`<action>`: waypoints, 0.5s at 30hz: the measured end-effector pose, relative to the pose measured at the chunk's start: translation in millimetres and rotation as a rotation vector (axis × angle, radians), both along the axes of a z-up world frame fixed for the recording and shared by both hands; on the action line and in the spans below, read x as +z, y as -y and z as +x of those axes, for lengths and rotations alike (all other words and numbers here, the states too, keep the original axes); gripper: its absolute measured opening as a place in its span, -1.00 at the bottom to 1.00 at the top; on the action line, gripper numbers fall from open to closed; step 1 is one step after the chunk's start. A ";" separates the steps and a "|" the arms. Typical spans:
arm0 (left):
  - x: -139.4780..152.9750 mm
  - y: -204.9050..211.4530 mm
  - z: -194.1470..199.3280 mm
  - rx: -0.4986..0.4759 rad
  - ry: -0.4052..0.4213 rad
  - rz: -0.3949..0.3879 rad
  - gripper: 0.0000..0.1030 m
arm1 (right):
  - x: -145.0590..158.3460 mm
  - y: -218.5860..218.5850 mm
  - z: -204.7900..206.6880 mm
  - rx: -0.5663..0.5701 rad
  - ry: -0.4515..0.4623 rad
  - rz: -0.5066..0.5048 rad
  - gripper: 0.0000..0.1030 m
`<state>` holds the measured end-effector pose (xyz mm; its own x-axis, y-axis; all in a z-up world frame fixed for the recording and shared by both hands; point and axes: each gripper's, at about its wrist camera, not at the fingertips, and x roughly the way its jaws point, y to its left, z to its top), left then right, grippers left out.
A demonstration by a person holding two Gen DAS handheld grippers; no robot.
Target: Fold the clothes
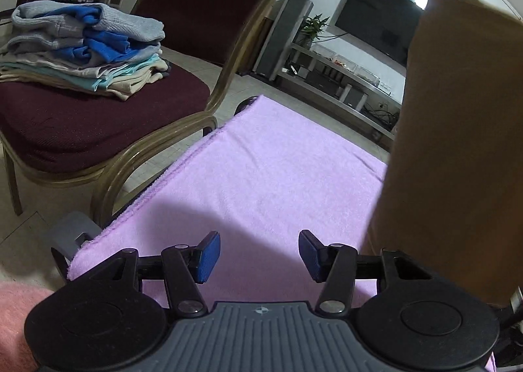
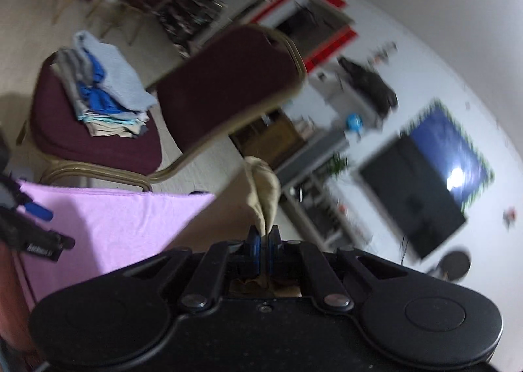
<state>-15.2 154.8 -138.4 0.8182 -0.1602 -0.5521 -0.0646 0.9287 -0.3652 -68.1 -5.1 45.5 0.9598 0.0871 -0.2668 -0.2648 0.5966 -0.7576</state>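
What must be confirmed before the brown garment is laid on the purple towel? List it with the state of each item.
1. Right gripper shut on the brown garment: ok, cloth is pinched between its fingers.
2. Left gripper open and free: ok, nothing between its fingers.
3. Purple towel flat with bare space below: ok.
4. Garment hanging clear of the towel: cannot tell, its lower edge is hidden.
5. Garment hanging untwisted: cannot tell, the right wrist view is blurred.
6. Folded pile on the chair out of the way: ok.
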 end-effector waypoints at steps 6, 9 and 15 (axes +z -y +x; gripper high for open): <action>0.0 6.5 -1.1 -0.020 0.010 0.034 0.02 | 3.9 28.2 -4.7 0.057 -0.101 -0.001 -0.91; -2.5 9.3 0.1 -0.024 0.001 0.051 0.02 | -19.2 46.2 17.9 0.013 -0.131 0.009 -0.91; -10.8 15.1 6.8 -0.035 -0.043 0.078 0.02 | -62.2 58.4 78.7 -0.087 -0.130 -0.009 -0.93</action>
